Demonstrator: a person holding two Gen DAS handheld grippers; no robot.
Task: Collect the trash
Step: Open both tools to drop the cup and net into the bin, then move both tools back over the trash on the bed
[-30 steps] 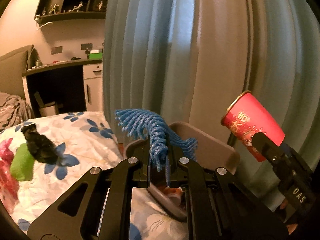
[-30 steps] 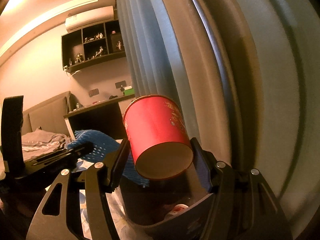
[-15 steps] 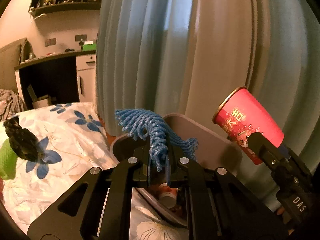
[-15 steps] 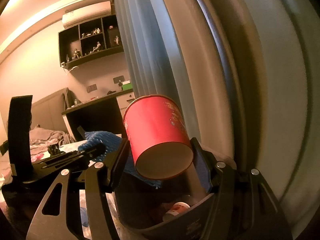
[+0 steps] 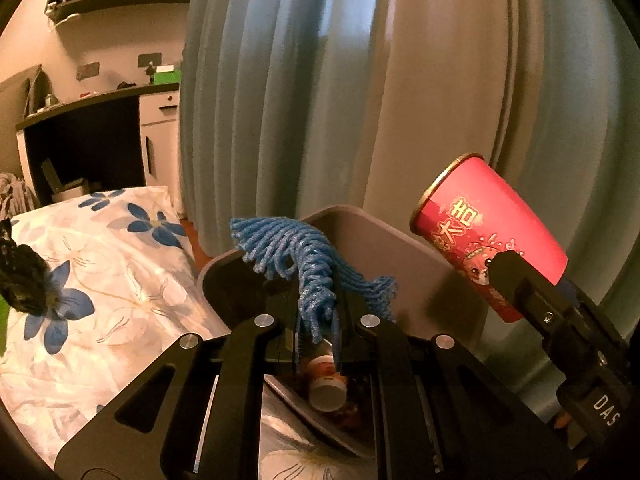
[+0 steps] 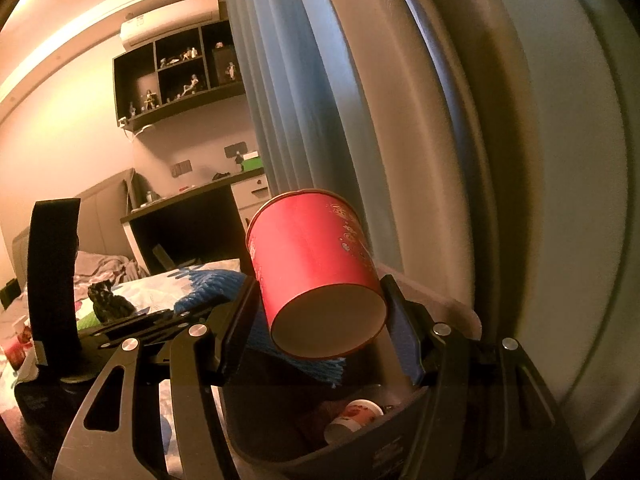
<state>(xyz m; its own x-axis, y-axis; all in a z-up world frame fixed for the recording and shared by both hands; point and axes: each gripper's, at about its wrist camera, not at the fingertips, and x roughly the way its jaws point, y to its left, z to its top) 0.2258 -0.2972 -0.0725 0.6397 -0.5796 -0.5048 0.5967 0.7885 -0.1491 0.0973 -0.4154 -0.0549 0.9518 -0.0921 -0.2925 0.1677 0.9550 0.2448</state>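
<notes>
My left gripper (image 5: 316, 312) is shut on a blue foam net (image 5: 296, 252) and holds it over the open grey trash bin (image 5: 384, 240). My right gripper (image 6: 320, 300) is shut on a red paper cup (image 6: 316, 256), tilted, above the same bin (image 6: 460, 316). The cup also shows in the left wrist view (image 5: 488, 240), and the net in the right wrist view (image 6: 216, 284). A small cup (image 5: 328, 392) and other trash lie inside the bin.
The bin stands beside a bed with a blue-flowered sheet (image 5: 112, 280), against blue-grey curtains (image 5: 360, 80). A dark crumpled item (image 5: 24, 280) lies on the bed. A desk and shelves stand at the back left.
Both grippers have moved closer over the bin with their loads. The bin now fills more of both views. Both grips are unchanged.
</notes>
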